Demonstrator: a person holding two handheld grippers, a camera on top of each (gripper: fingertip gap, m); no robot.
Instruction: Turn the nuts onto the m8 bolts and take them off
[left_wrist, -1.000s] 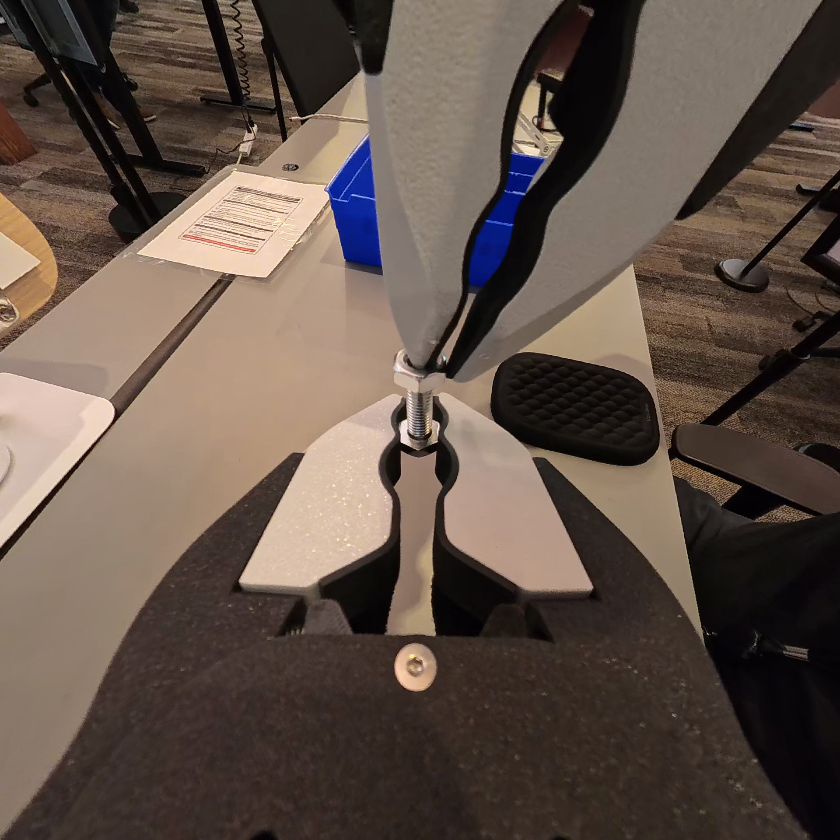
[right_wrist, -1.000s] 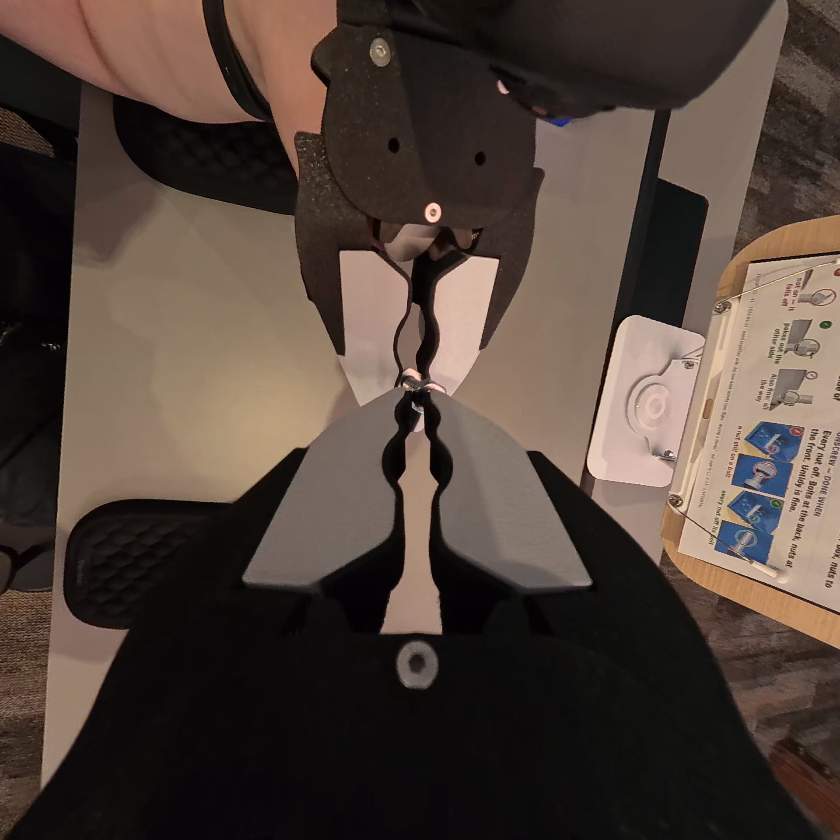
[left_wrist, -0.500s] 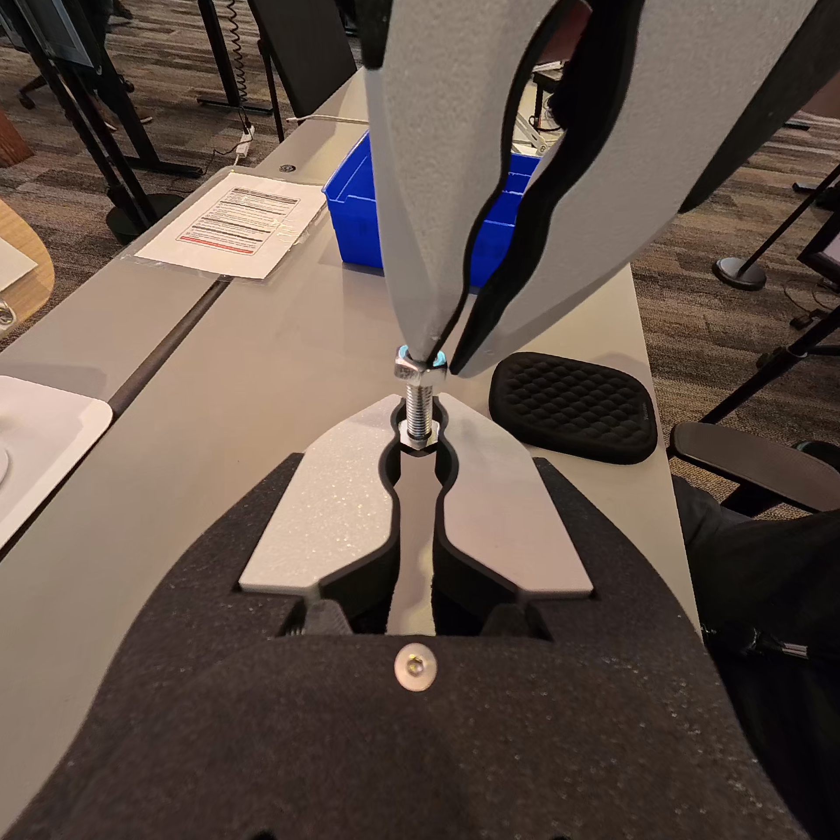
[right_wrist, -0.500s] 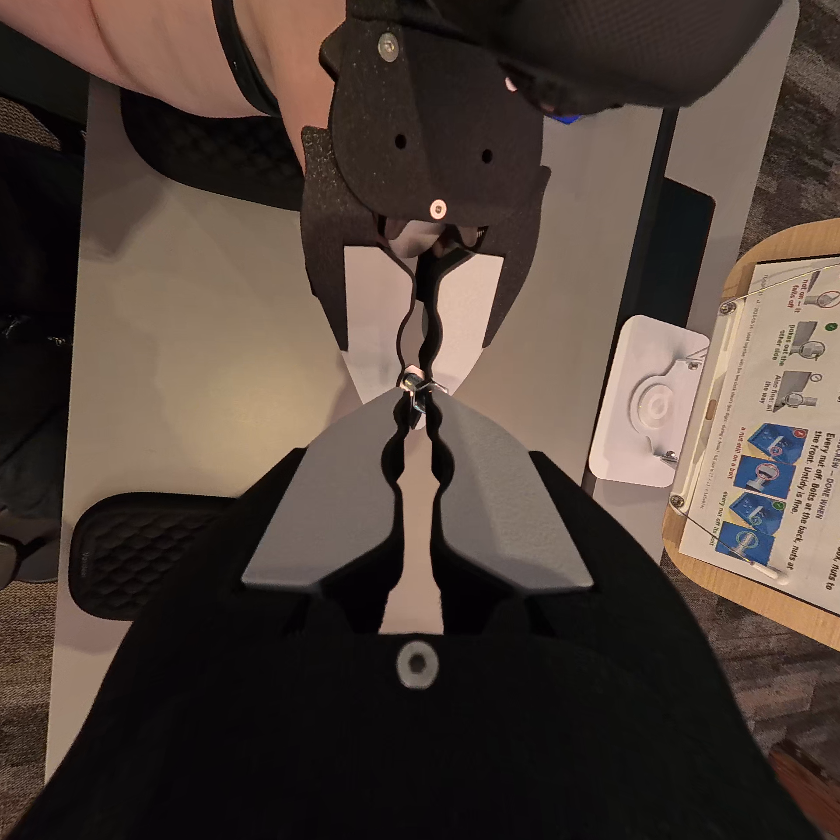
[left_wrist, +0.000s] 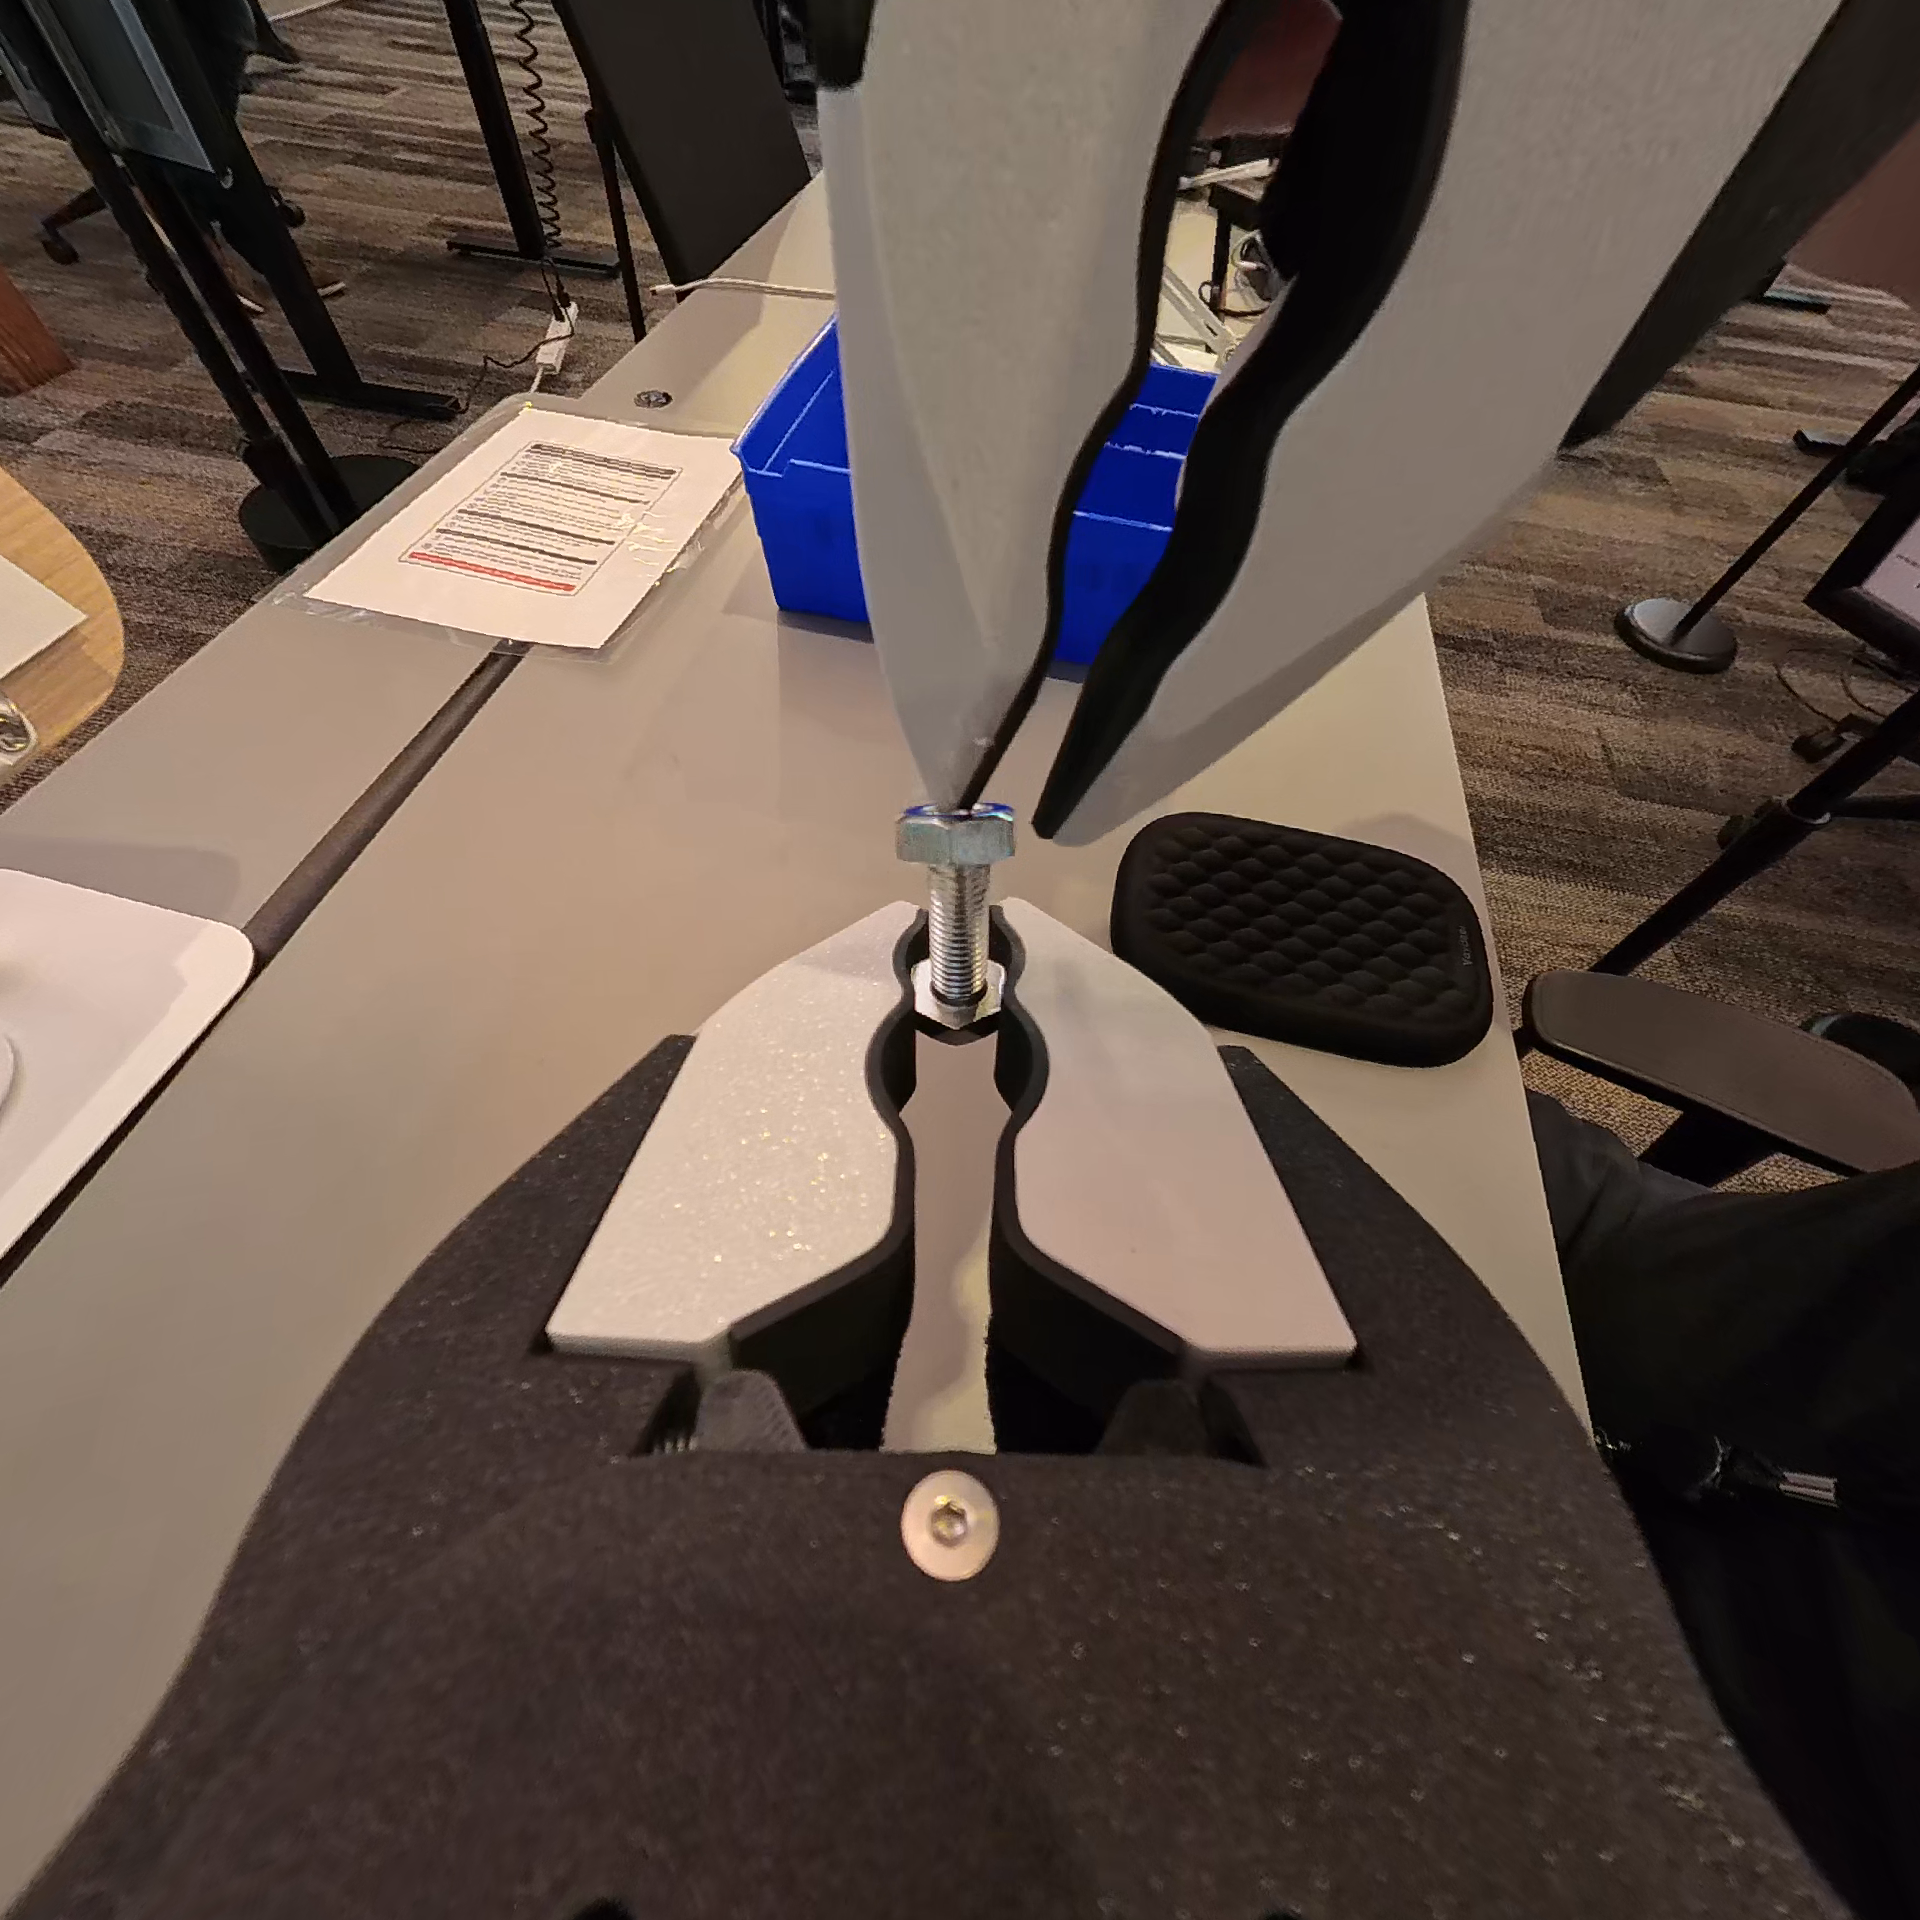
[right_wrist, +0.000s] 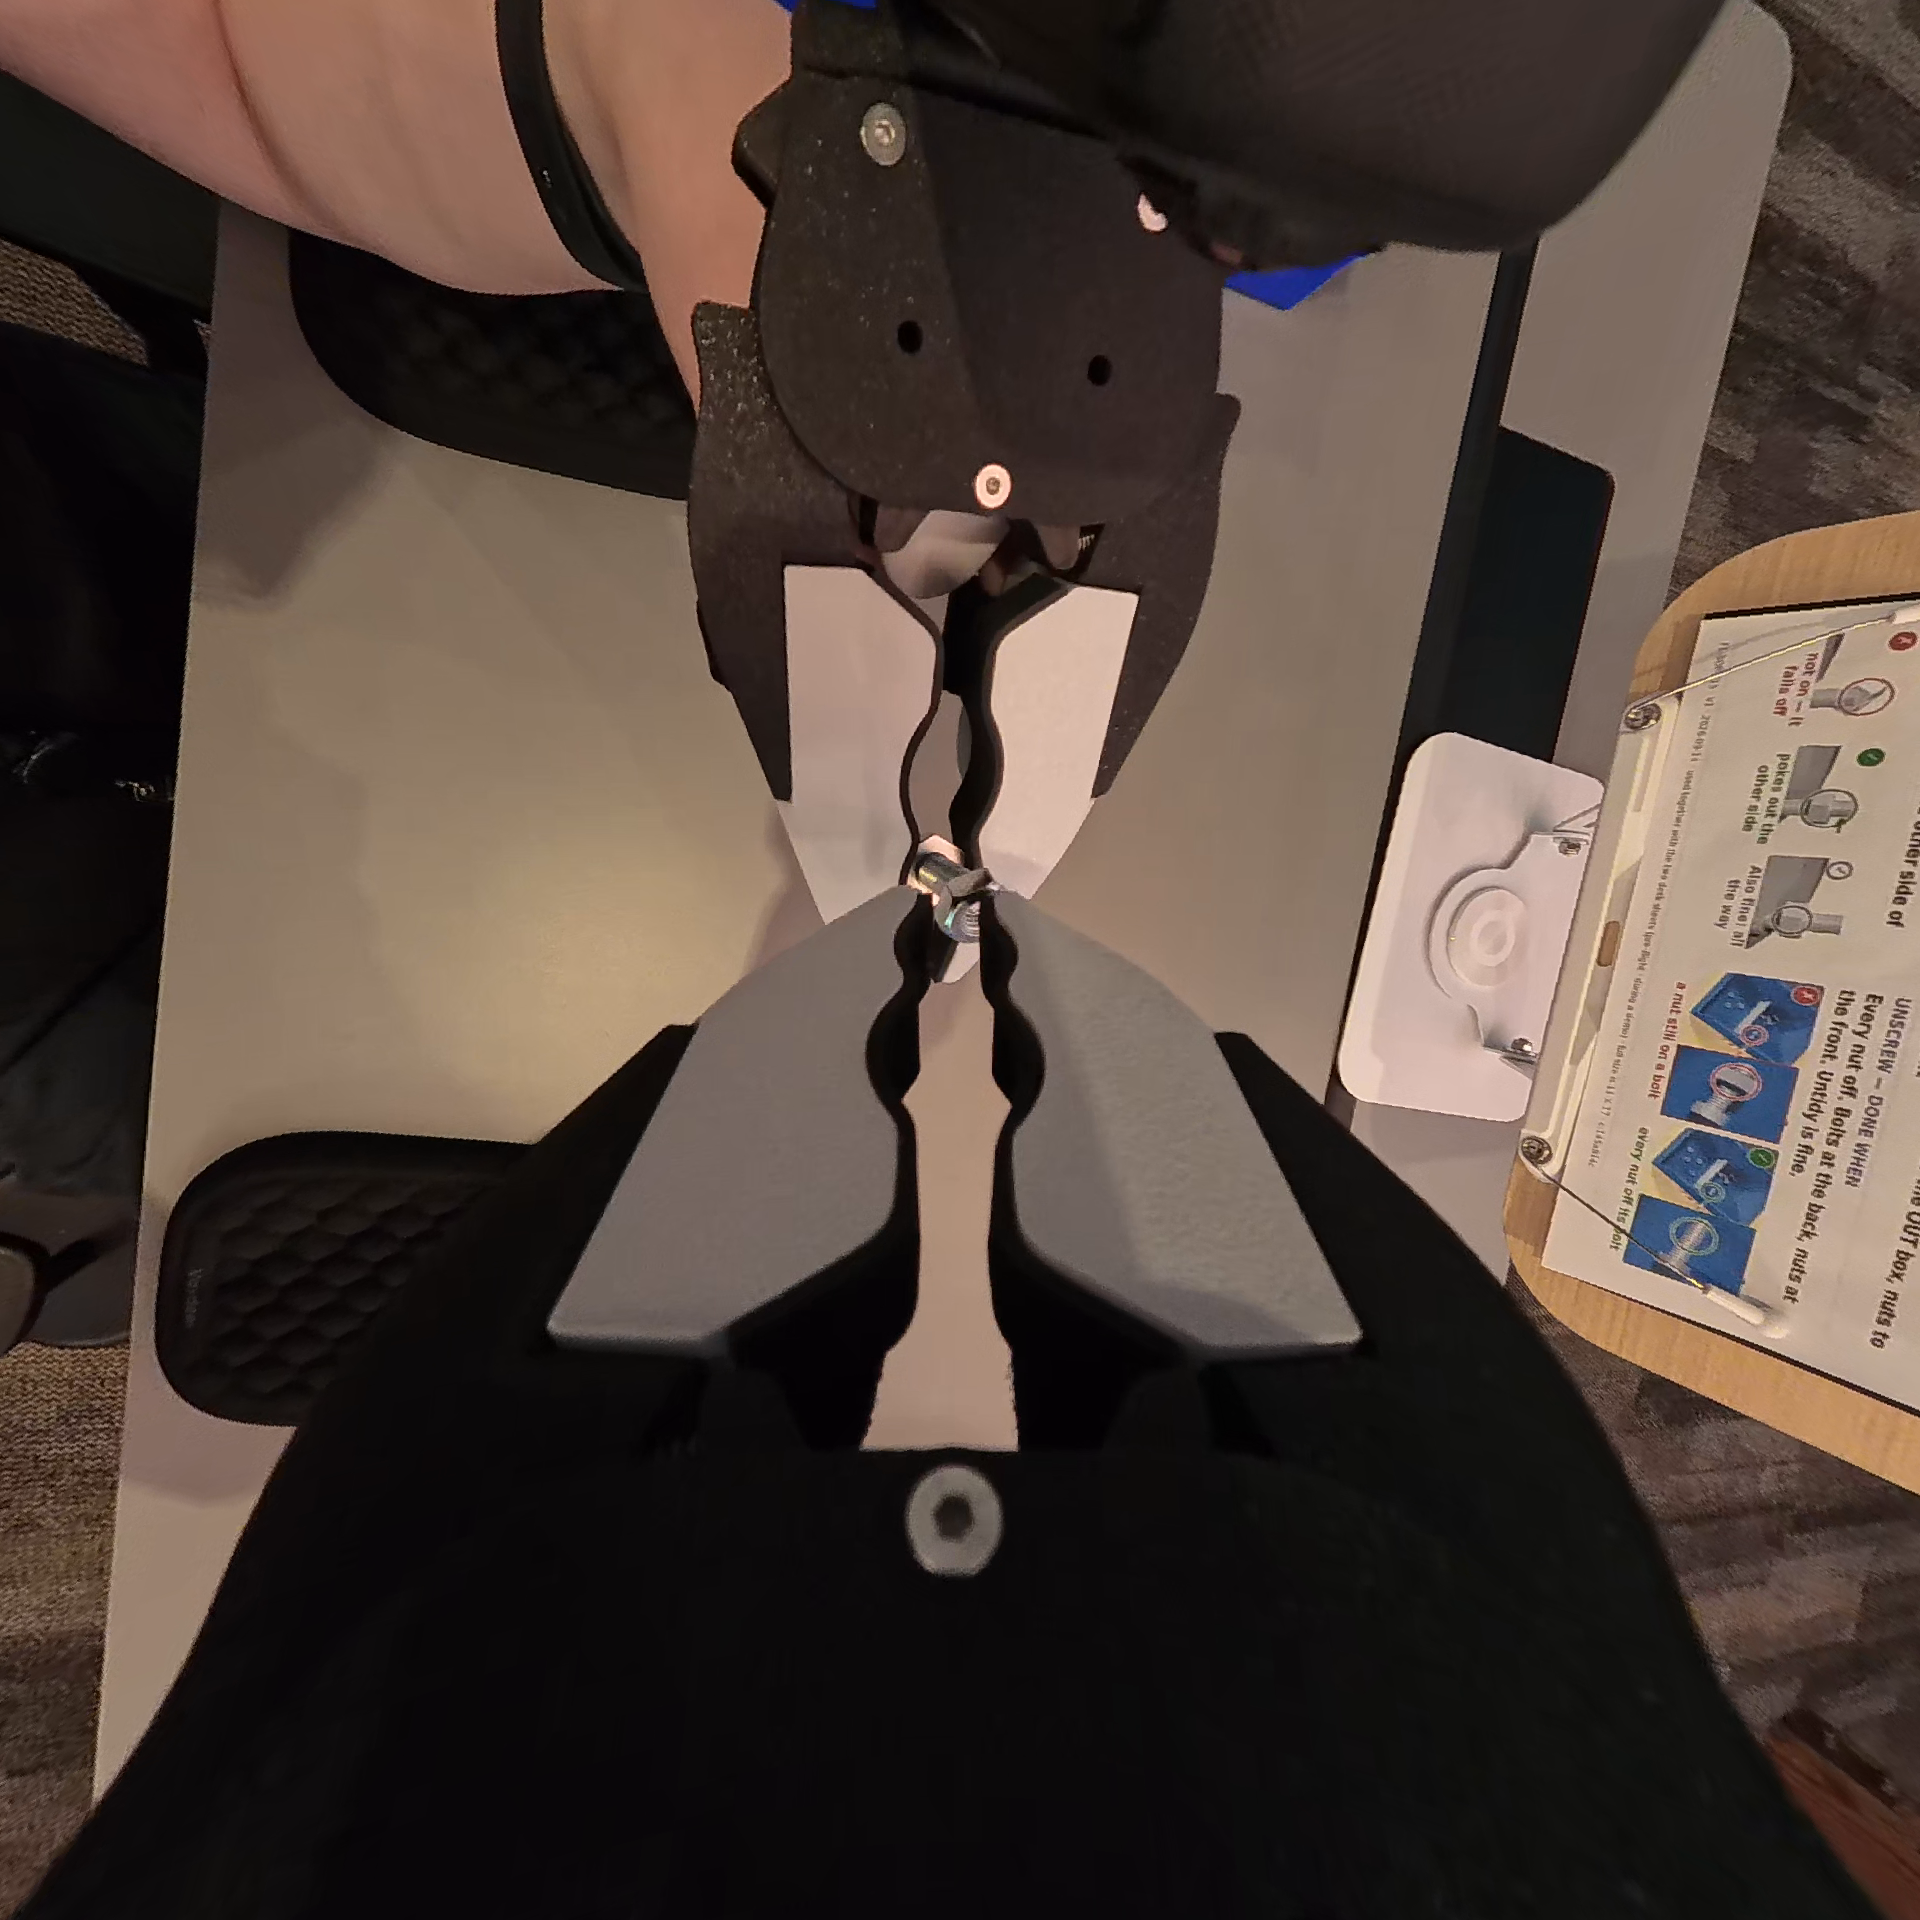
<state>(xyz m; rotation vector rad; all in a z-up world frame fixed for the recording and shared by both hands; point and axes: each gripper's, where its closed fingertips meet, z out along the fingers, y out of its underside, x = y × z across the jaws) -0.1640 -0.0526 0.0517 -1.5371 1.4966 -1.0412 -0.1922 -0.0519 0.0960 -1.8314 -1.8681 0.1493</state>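
In the left wrist view my left gripper (left_wrist: 956, 930) is shut on the hex head of a silver bolt (left_wrist: 954, 935) and holds it upright above the grey table (left_wrist: 520, 883). A silver nut (left_wrist: 956, 840) with a blue ring sits on the bolt's upper end. My right gripper (left_wrist: 997, 816) comes down from above. One of its fingertips (left_wrist: 940, 790) rests at the nut's top, and the other stands clear of the nut's side, so it is open. In the right wrist view the nut (right_wrist: 958, 916) lies between my right gripper's (right_wrist: 951, 904) parted tips.
A blue bin (left_wrist: 800, 499) stands behind the grippers and a black padded mat (left_wrist: 1299, 935) lies to the right. A printed sheet (left_wrist: 530, 520) lies at the back left. A white holder (right_wrist: 1475, 925) and an instruction card (right_wrist: 1766, 987) are beside the table. A person's arm (right_wrist: 416, 135) is above. The left gripper's tips are roughly 5 cm from the right gripper's.
My right gripper's fingers have parted from the nut, one fingertip moving away from its side. My left gripper keeps its hold on the bolt, and the bolt has not moved.
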